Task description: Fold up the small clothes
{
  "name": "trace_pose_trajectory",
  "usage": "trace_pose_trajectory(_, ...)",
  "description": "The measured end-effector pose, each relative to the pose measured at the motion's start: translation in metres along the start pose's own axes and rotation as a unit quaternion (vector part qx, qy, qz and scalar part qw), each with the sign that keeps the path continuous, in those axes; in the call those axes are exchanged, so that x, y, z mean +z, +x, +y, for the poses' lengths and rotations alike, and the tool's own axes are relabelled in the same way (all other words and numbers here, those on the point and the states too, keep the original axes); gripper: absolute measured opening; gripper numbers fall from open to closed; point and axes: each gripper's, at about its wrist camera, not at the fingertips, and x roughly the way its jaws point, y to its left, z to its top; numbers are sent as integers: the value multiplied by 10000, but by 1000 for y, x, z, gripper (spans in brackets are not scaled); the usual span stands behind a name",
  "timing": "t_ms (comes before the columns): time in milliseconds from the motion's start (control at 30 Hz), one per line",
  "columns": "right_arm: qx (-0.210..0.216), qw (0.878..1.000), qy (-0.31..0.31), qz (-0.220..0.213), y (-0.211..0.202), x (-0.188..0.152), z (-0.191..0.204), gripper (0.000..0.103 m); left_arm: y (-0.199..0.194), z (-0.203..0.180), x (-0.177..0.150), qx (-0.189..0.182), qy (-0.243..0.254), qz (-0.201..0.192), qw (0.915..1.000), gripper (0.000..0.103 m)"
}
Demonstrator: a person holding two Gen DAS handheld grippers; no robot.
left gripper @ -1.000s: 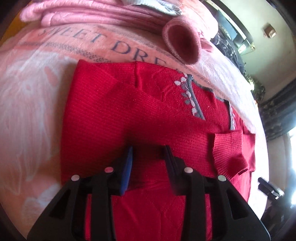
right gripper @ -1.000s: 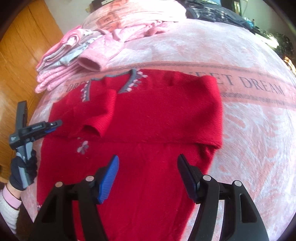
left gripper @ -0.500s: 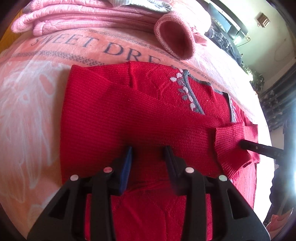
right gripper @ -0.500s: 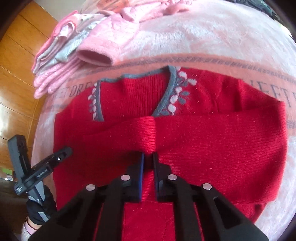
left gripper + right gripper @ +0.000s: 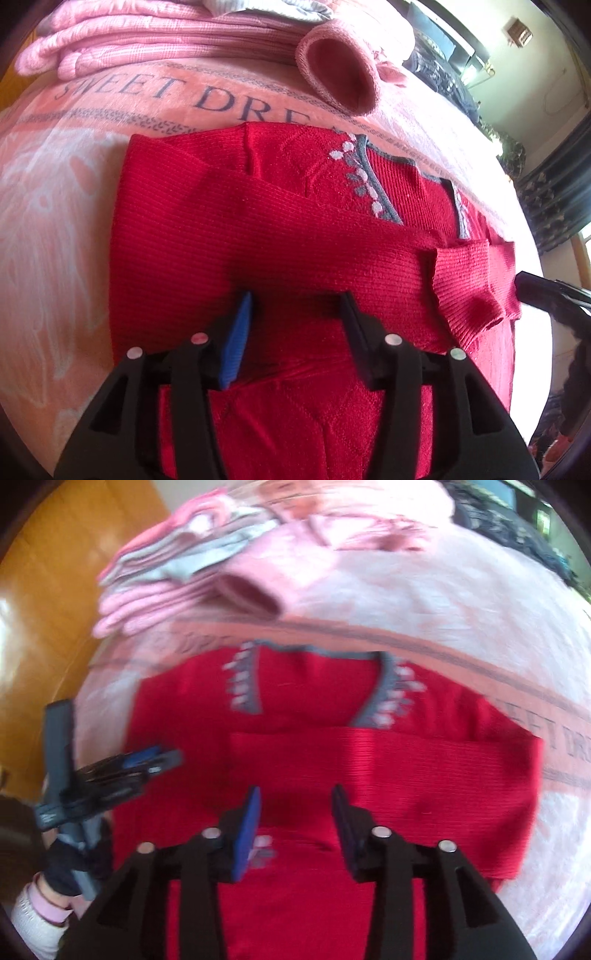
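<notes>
From my left wrist view, my left gripper [image 5: 295, 325] hovers with jaws apart, empty, over the red sweater [image 5: 295, 236] lying on the pink blanket [image 5: 55, 206], sleeves crossed. My blurred right wrist view shows my right gripper [image 5: 295, 812] likewise parted and empty, and only here my gloved hand [image 5: 70, 864]. Next, I judge, the hem needs gripping.

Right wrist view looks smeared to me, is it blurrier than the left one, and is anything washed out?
Right wrist view: motion blur smears the red sweater and blanket lettering. Left wrist view: sharp knit ribs and crisp blanket lettering, but the window edge at right is blown out white.
</notes>
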Motion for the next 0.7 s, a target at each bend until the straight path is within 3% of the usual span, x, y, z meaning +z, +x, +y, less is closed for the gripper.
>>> trace_pose_trajectory(67, -19, 9995, -246, 204, 16, 2, 27, 48, 0, -1, 2, 10, 32, 56, 10000, 50)
trace_pose_trajectory(167, -494, 9965, -502, 455, 41, -1, 50, 62, 0, 4, 4, -136, -42, 120, 9998, 50)
trace_pose_trajectory(233, -625, 9943, -521, 691, 62, -5, 56, 63, 0, 9, 5, -274, -124, 136, 9995, 50)
trace_pose_trajectory(300, -770, 9934, -578, 622, 72, -6, 56, 61, 0, 11, 4, -337, -159, 135, 9992, 50)
trace_pose_trajectory(367, -779, 9938, -564, 557, 67, -6, 53, 49, 0, 11, 4, -352, -161, 130, 9992, 50)
trace_pose_trajectory(433, -687, 9953, -433, 522, 60, -6, 39, 16, 0, 11, 4, -338, -142, 133, 9992, 50)
trace_pose_trajectory(467, -499, 9970, -287, 521, 57, -6, 30, 10, 0, 11, 3, -333, -138, 132, 9993, 50)
trace_pose_trajectory(533, -95, 9988, 28, 475, 48, -9, 12, 7, 0, 11, 3, -336, -145, 130, 9992, 51)
trace_pose_trajectory(700, 193, 9984, 526, -54, 4, -15, -36, 7, 0, 9, 3, -289, -100, 125, 9995, 52)
